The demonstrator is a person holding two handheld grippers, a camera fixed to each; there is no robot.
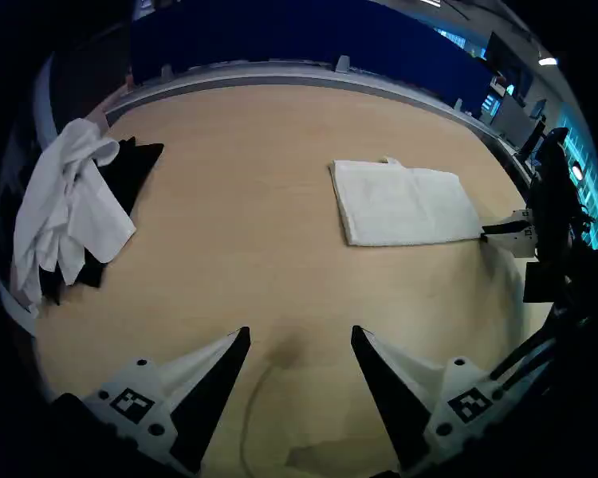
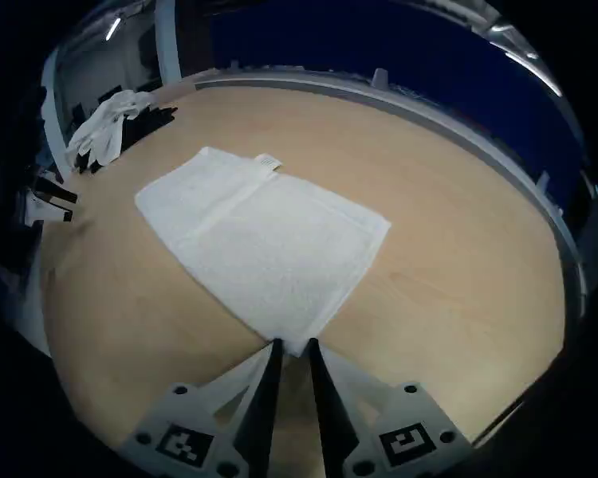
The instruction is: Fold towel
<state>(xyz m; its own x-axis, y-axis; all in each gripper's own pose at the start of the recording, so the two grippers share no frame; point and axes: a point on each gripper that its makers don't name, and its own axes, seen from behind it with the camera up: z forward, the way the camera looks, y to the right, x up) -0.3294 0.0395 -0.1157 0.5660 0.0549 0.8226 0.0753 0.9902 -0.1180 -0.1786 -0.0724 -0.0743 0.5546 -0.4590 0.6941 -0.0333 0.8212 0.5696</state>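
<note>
A white towel [image 2: 259, 239] lies flat on the wooden table [image 2: 458, 263], one layer folded over another, with a small tag at its far edge. My right gripper [image 2: 294, 344] is at the towel's near corner, and its fingers are closed to a narrow slit with the corner's tip pinched between them. In the left gripper view the same towel [image 1: 403, 203] lies far right of centre, and the right gripper [image 1: 498, 231] touches its right corner. My left gripper [image 1: 299, 334] hovers open over bare table [image 1: 243, 239], well short of the towel, with nothing between its fingers.
A heap of white and black cloths [image 1: 72, 203] lies at the table's left edge; it also appears far back left in the right gripper view as cloths [image 2: 112, 119]. A grey rim and blue partition [image 1: 299, 40] border the far side.
</note>
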